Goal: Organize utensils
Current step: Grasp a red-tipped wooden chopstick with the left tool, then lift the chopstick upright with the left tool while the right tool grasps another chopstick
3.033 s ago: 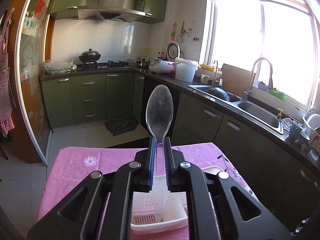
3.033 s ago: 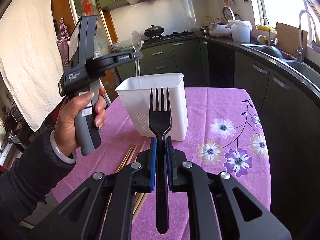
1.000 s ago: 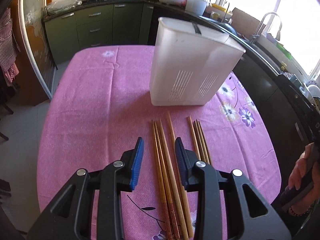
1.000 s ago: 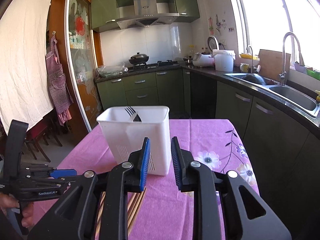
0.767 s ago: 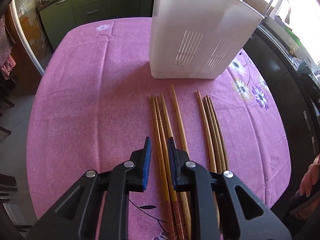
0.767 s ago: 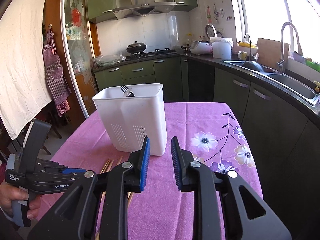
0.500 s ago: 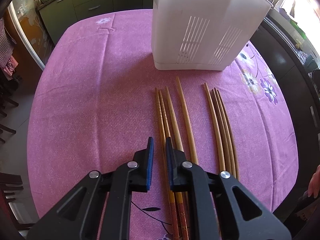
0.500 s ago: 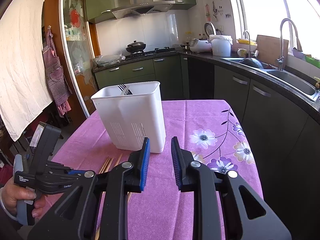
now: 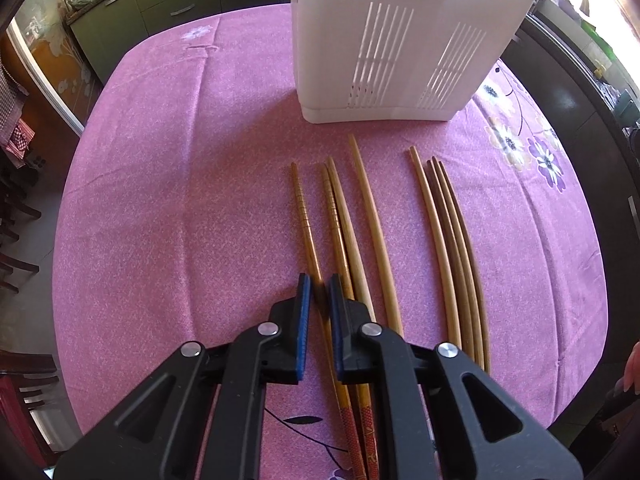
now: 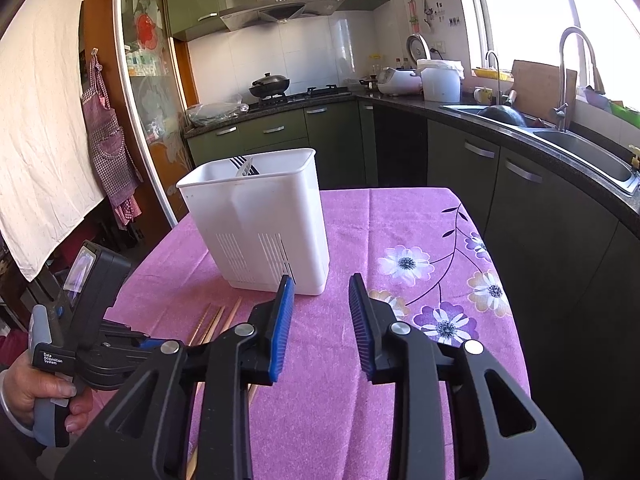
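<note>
Pink flowered tablecloth (image 9: 168, 168) fills both views. White slotted utensil holder (image 9: 400, 40) stands upright well ahead of our left gripper (image 9: 318, 300); a dark fork (image 10: 244, 166) pokes above its rim. Wooden chopsticks lie flat in loose groups, running back under the left gripper. Its jaws have just closed on the leftmost chopstick (image 9: 306, 220), pinching it around mid-length. Our right gripper (image 10: 320, 320) hangs empty above the cloth, jaws parted and just been widening, holder ahead and slightly left. We judge the chopstick light, stiff, smooth, likely to pivot or slip; gripping nearer the thick decorated end should hold better. Left wrist view alone shows the pinch; right wrist view alone shows the fork and the hand (image 10: 44, 396) holding the left gripper.
</note>
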`<state>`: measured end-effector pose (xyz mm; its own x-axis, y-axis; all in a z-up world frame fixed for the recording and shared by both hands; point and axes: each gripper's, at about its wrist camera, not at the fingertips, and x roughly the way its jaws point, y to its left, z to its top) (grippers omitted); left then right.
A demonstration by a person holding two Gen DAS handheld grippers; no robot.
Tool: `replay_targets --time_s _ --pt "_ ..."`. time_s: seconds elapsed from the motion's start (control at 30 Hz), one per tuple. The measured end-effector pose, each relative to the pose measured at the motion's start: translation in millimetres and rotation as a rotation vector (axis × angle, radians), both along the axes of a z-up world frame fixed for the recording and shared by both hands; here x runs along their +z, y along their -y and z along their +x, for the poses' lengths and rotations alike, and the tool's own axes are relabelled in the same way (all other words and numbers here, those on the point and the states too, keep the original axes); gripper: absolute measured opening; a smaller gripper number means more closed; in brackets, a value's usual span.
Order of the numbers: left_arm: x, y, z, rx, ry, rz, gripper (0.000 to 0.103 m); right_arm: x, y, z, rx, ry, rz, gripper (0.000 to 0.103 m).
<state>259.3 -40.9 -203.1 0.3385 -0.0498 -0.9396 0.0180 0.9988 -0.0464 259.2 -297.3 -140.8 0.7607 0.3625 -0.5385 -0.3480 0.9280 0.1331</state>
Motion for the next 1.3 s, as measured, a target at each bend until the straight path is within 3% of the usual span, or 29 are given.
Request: replay_targets --time_s 0.27,0.63,0.8,1.03,1.3 --pt "13.1 -9.1 -7.5 0.02 0.07 -0.026 0.007 -4.7 -5.1 1.6 0.006 -0.015 -0.021 0.032" --pt "91.9 -15.9 -53.8 0.028 0.337 -0.048 0.007 -22.0 -22.4 10.2 0.052 -0.1 -0.079 0.035" --pt "121.4 -18.7 -80.9 0.018 0.435 -0.031 0.007 -39.5 -37.4 16.1 0.116 -0.195 -0.108 0.035" --pt "129.0 -17.5 -91.5 -0.003 0.462 -0.029 0.007 -69.3 -62.5 19.5 0.18 -0.313 -0.167 0.032" --pt "127.9 -19.0 -92.4 -0.008 0.466 -0.028 0.007 -90.6 -78.1 22.8 0.165 -0.352 -0.239 0.031"
